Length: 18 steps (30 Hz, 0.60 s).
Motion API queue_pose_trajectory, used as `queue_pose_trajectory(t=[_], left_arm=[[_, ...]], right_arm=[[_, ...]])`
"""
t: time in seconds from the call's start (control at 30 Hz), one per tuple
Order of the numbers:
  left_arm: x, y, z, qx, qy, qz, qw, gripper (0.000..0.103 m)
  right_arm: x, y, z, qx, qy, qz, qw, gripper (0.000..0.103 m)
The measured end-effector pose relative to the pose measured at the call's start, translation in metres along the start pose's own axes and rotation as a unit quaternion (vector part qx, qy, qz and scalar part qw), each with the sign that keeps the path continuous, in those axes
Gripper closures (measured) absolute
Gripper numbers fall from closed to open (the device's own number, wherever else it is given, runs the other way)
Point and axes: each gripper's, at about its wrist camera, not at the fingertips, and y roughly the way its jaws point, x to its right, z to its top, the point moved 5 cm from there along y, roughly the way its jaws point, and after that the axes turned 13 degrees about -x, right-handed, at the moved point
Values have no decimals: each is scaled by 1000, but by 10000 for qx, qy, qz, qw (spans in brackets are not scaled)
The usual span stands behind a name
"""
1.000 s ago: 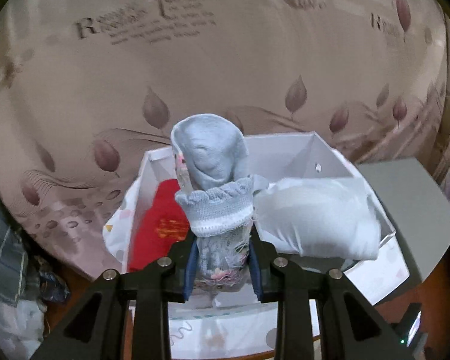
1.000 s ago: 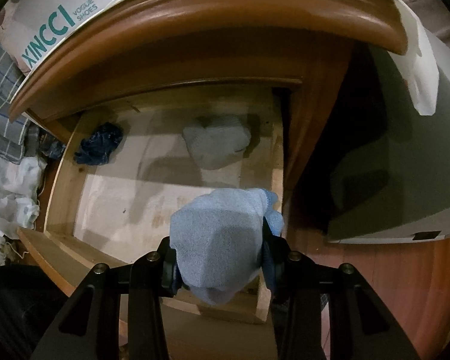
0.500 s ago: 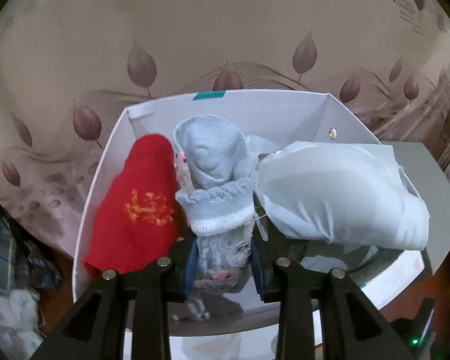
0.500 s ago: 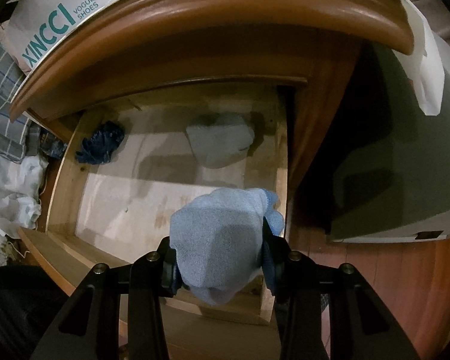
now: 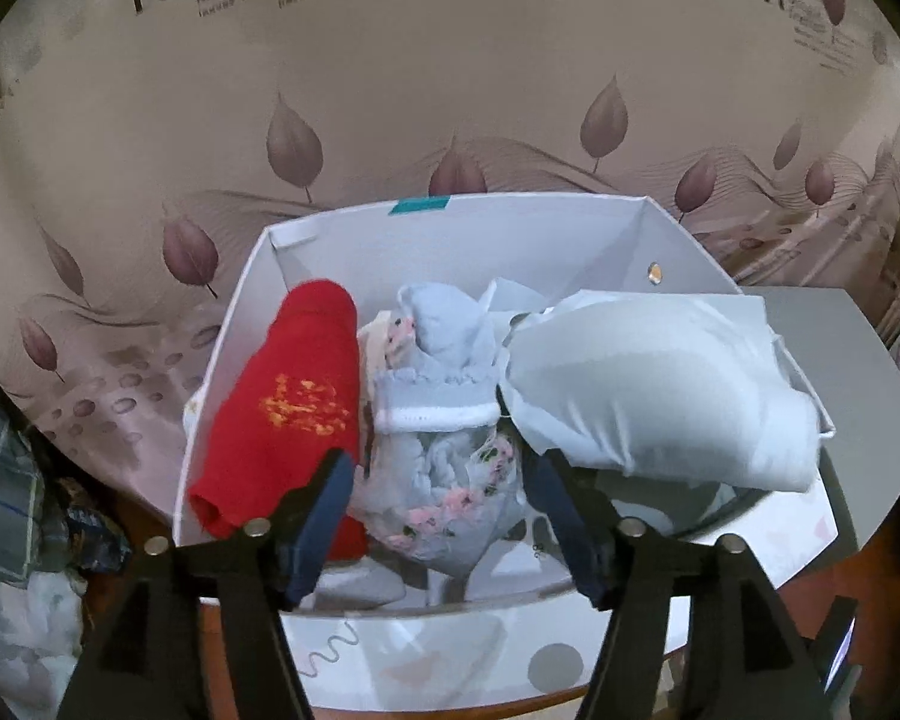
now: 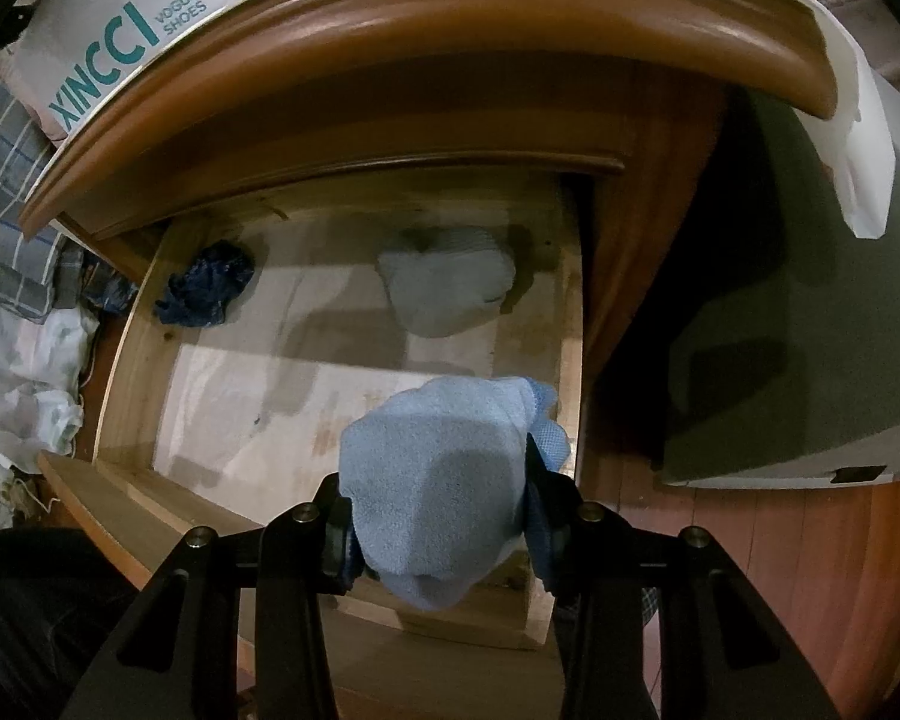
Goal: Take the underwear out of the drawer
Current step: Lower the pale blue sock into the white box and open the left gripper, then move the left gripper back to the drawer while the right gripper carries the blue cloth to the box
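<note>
In the left wrist view a white box holds a red garment, a pale blue bra and a light blue floral underwear bundle. My left gripper hangs over the box with its jaws opening; the floral bundle lies between them, free of the pads. In the right wrist view my right gripper is shut on rolled blue underwear above the open wooden drawer. Deeper in the drawer lie a grey piece and a dark blue piece.
A leaf-patterned bed sheet rises behind the box. A grey surface lies to the box's right. The nightstand's wooden top overhangs the drawer, and a shoe box sits on it. Checked and white cloth piles up at the left.
My left gripper came down into the white box and its jaws spread apart, letting go of the floral bundle. The right gripper kept still with the blue underwear.
</note>
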Motion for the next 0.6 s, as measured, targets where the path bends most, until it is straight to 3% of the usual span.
queue_pose_trajectory(t=[0.33, 0.53, 0.6], left_arm=[[-7, -54, -31, 583, -199, 130, 9980, 31], [-15, -63, -86, 778, -653, 440, 9939, 31], [-19, -60, -110, 821, -838, 718, 9905, 31]], right_arm=[[0, 1, 0, -26, 1, -7, 10000, 64], [-1, 1, 1, -37, -39, -61, 10000, 64], [-2, 0, 1, -15, -61, -123, 9999, 64]])
